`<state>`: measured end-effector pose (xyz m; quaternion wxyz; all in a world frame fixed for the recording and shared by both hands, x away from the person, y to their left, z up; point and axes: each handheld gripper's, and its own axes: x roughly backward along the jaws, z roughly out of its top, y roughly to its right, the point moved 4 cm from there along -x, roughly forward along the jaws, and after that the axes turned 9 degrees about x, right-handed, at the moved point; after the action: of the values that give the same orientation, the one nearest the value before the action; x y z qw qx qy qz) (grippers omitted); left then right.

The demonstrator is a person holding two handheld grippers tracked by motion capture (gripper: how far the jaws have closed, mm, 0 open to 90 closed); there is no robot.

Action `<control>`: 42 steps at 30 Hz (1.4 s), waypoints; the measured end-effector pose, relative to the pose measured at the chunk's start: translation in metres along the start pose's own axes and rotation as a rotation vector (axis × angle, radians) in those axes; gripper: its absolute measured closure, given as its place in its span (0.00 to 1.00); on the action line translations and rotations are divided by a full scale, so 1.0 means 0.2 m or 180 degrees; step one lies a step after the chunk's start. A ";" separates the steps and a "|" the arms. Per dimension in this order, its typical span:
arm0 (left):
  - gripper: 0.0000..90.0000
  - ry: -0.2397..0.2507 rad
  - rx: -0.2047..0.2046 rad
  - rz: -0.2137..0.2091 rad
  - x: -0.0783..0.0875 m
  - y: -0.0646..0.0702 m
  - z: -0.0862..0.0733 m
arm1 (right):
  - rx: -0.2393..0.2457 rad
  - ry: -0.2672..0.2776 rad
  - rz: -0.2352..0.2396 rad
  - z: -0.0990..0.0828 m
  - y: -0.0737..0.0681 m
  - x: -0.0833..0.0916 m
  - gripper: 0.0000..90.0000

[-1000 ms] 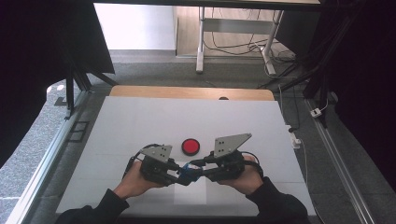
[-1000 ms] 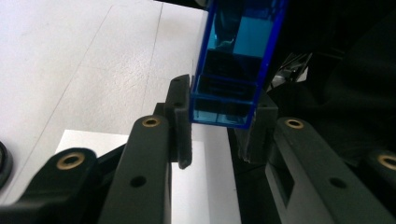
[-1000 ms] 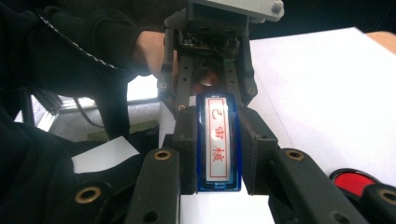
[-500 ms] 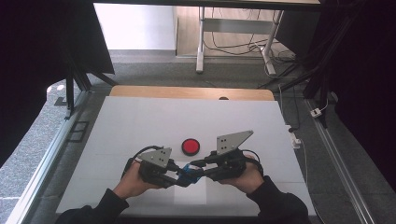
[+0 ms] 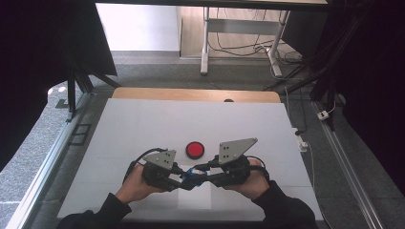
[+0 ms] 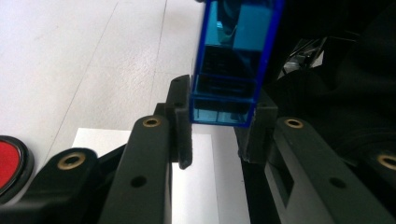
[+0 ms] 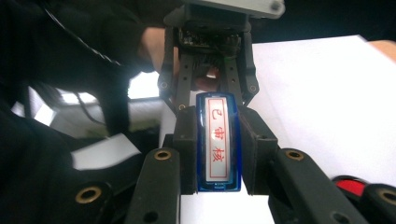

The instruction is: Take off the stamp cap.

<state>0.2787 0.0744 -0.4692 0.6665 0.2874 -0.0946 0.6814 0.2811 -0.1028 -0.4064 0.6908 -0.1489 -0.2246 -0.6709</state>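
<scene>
A small blue translucent stamp (image 5: 191,172) hangs just above the white table (image 5: 143,124), held from both ends. My left gripper (image 5: 184,177) is shut on one end, and its own view has the blue stamp (image 6: 229,88) squeezed between the pads of the left gripper (image 6: 223,135). From the opposite side my right gripper (image 5: 202,173) is shut on the other end. The right gripper view gives the stamp's white face with red characters (image 7: 217,144) between the jaws of the right gripper (image 7: 217,151), with the left gripper (image 7: 210,88) facing it beyond.
A round red button (image 5: 195,149) in a black ring sits on the table just beyond the grippers. A lighter square sheet (image 5: 195,198) lies under them near the front edge. Metal rails run along both table sides.
</scene>
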 end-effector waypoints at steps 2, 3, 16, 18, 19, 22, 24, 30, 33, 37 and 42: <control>0.77 0.0003 -0.0039 0.0000 0.00 0.00 0.00 | -0.0104 0.0082 0.0083 -0.01 0.01 0.01 0.80; 0.77 0.0006 -0.0046 -0.0004 0.00 0.00 0.00 | -0.0120 0.0100 0.0103 -0.01 0.02 0.01 0.80; 0.77 0.0145 0.0079 -0.0030 0.03 0.00 -0.01 | -0.0257 0.0331 -0.0017 -0.02 0.06 0.05 0.80; 0.77 0.0134 0.0081 -0.0003 0.03 0.00 -0.01 | -0.0257 0.0303 -0.0055 -0.03 0.06 0.05 0.80; 0.77 0.0128 0.0107 0.0001 0.02 0.00 -0.01 | -0.0253 0.0296 -0.0063 -0.03 0.06 0.04 0.80; 0.77 0.0093 0.0168 0.0020 0.02 0.00 -0.01 | -0.0199 0.0262 -0.0108 -0.02 0.06 0.04 0.79; 0.77 0.0067 0.0195 0.0103 0.02 0.00 -0.02 | -0.0175 0.0258 -0.0129 -0.02 0.05 0.04 0.79; 0.76 -0.0088 0.0262 0.0308 0.03 0.00 -0.03 | -0.0111 0.0272 -0.0220 -0.01 0.04 0.05 0.79; 0.76 -0.0089 0.0379 0.0412 0.04 0.00 -0.04 | -0.0118 0.0264 -0.0273 -0.01 0.05 0.05 0.79; 0.76 -0.0098 0.0472 0.0551 0.07 0.01 -0.05 | -0.0141 0.0287 -0.0328 -0.01 0.05 0.07 0.79; 0.76 -0.0011 0.0678 0.0779 0.13 0.01 -0.08 | -0.0157 0.0300 -0.0380 -0.01 0.06 0.08 0.79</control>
<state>0.2739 0.1051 -0.4680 0.5440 0.3440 -0.0573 0.7632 0.2942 -0.1171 -0.3987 0.6555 -0.1206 -0.1837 -0.7225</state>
